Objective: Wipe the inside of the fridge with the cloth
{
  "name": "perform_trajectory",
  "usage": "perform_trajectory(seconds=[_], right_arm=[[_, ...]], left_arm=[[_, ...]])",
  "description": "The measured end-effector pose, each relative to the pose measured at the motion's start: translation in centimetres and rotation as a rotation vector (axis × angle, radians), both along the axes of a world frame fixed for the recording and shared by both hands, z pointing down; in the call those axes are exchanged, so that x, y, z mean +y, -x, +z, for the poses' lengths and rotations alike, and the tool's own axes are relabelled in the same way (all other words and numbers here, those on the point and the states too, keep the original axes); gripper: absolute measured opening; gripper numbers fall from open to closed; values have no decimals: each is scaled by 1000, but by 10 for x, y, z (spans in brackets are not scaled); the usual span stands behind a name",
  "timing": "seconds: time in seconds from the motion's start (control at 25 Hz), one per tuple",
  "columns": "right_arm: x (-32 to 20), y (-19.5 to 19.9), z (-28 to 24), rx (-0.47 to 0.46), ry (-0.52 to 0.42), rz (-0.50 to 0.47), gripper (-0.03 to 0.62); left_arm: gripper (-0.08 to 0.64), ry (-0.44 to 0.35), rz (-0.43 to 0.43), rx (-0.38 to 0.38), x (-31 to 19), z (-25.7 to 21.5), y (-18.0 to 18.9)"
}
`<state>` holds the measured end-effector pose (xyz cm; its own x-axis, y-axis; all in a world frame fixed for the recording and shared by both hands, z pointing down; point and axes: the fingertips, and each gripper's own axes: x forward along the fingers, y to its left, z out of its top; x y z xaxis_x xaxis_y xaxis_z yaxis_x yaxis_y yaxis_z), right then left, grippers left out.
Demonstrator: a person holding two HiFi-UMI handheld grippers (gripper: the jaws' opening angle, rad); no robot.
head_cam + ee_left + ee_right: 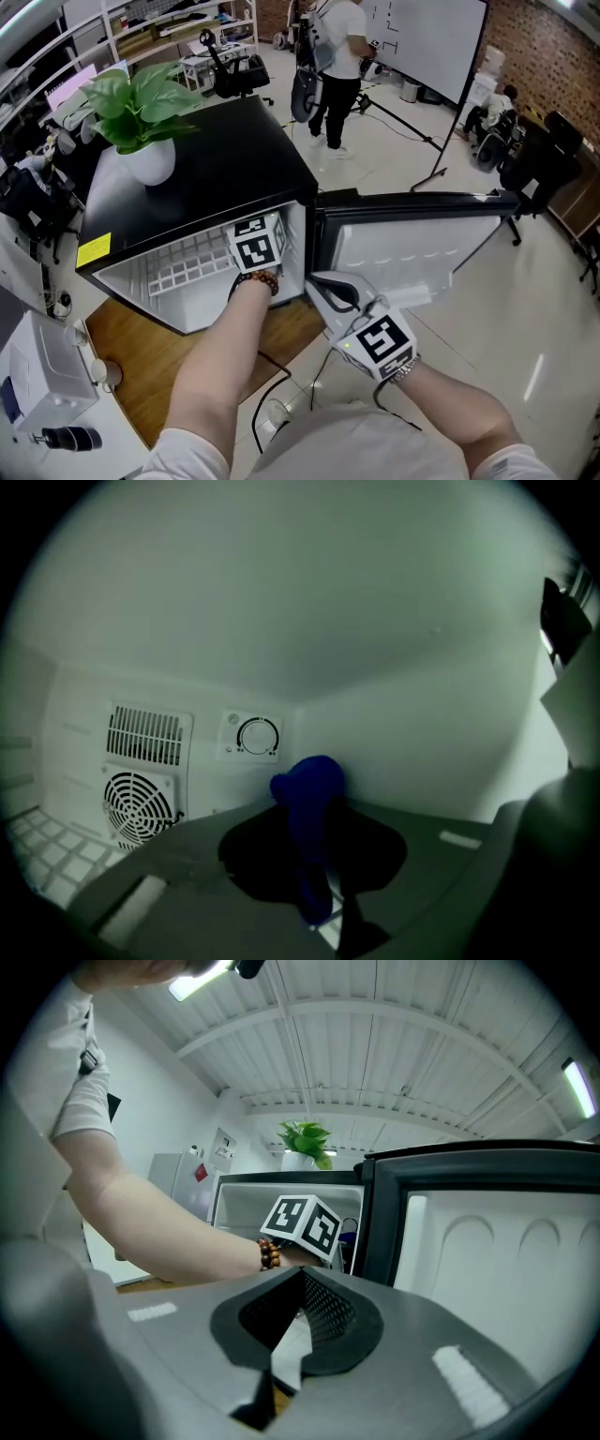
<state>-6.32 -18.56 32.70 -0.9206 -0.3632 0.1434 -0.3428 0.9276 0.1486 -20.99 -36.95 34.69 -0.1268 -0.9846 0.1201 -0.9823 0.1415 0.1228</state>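
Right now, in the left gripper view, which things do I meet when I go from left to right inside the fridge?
white wire shelf → round white fan grille → white thermostat dial → crumpled blue cloth

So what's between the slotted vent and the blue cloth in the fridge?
A round dial sits between the vent and the cloth, slightly higher than the cloth. The left gripper view shows it.

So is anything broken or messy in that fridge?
No, nothing looks broken or spilled. The fridge looks clean inside, the plant stands upright on top, and the left gripper pinches the blue cloth.
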Motion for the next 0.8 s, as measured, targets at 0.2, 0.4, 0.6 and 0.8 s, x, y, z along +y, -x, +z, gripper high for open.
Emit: perform_trajectory(seconds=[0.2,0.4,0.6,0.8], right_arm=[[1,-4,0,-11,15,-2,2],[9,-4,0,-16,13,-16,2],[15,-5,0,-6,-3,-27,2],[22,-7,2,-19,15,-26,2]], left_arm=[[58,-6,39,13,3,2,-10],[57,-7,78,23,13,3,-21],[57,-4,110,19,25,2,-32],[57,-7,141,14,40,-1,-45]])
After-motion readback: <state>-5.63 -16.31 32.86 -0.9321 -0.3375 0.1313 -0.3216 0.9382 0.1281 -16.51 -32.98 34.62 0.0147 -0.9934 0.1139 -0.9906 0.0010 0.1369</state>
